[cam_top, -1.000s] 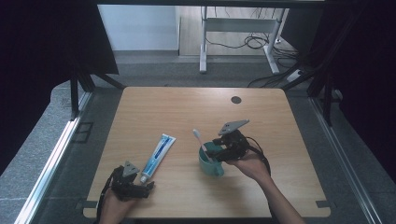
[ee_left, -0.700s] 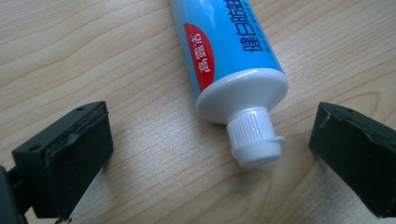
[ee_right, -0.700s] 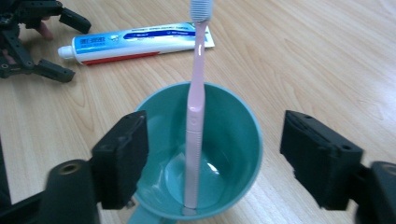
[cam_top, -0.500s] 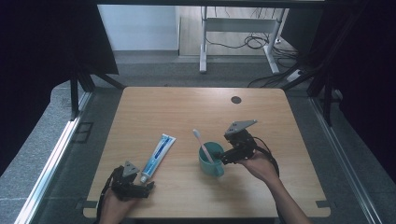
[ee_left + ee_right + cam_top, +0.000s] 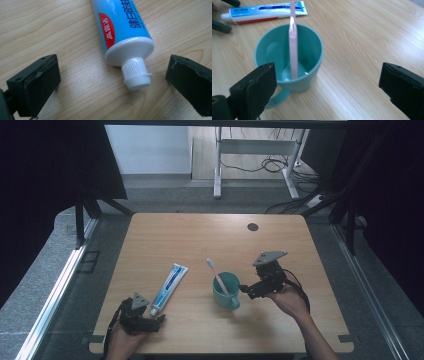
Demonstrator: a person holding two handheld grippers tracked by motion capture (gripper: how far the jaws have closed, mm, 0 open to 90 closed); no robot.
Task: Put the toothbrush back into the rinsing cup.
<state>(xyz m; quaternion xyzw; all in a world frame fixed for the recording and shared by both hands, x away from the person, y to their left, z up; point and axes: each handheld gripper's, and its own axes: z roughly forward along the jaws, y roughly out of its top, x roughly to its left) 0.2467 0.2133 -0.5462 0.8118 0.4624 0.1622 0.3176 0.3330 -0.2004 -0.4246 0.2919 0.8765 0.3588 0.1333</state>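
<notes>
Right hand [image 5: 289,299] enters from the bottom edge of the high view, forearm angled up and inward, holding the right claw [image 5: 243,289] roughly level and pointed toward the teal mug [image 5: 226,290]. Its jaws have just been opening and now stand wide; nothing is between them. In the right gripper view the mug sits just ahead of the left jaw, handle toward the camera, pads clear of it. A pink toothbrush [image 5: 293,42] stands in the mug, leaning against the rim, head up.

Left hand [image 5: 122,337] rests at the near left edge of the tabletop [image 5: 190,235], holding the left claw [image 5: 156,318] low over the wood. Jaws wide. In the left gripper view the white cap of the toothpaste tube [image 5: 125,32] lies between the two jaws, touching neither. The tube lies flat, blue and white with a red patch near the shoulder, cap end toward the person, running diagonally away toward the mug side.

Tube and mug sit near each other in the near half of the tabletop, apart.

Tabletop: light wood grain, with a dark round grommet [image 5: 253,226] near the far edge. Grey floor around; a white desk frame [image 5: 250,150] and loose cables [image 5: 272,165] beyond; dark curtains at both sides.
</notes>
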